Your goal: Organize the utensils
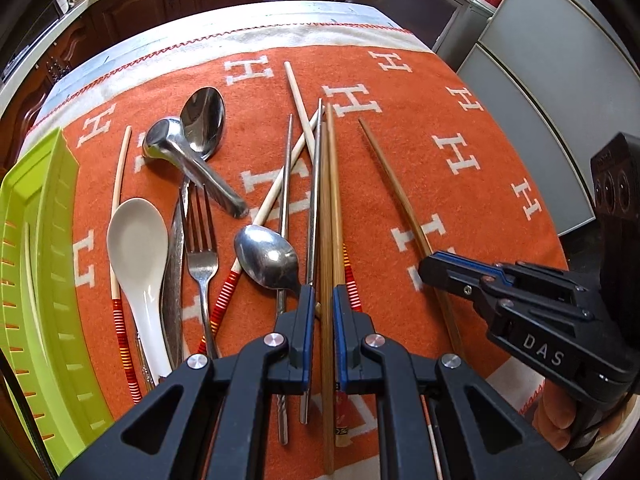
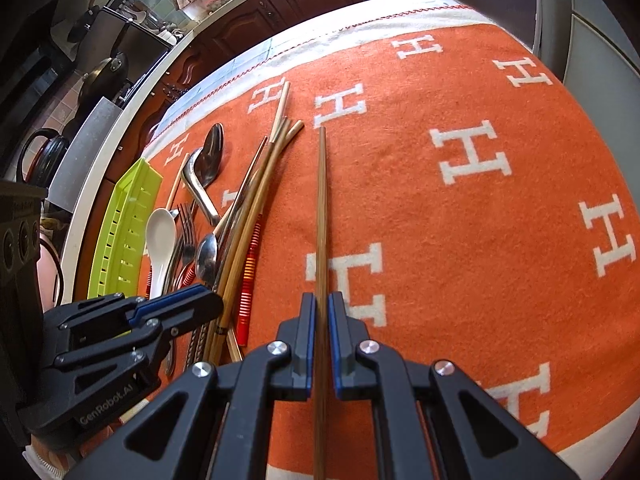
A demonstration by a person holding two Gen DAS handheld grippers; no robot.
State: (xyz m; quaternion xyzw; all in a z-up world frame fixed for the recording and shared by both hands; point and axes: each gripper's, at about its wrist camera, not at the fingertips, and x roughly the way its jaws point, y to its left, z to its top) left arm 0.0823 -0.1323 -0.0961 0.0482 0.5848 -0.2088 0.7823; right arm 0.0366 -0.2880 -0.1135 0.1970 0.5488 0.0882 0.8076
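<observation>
Both grippers were down low over the desk, which had an orange blanket with white H letters spread over it, probably to keep the metal stuff from sliding around. The right gripper had its jaws pinching a single brown chopstick that lay well apart from the pile, tip pointing away, so I'd guess it got singled out to be paired up. The left gripper had its jaws nearly closed around one of the bamboo chopsticks in the middle of the heap, though I couldn't tell if it was actually squeezing yet. Everything else was jumbled just beside it: a white ceramic spoon, a fork, a couple of steel spoons and metal chopsticks. The green slotted tray sat at the far left edge, looking like the place it all belongs.
</observation>
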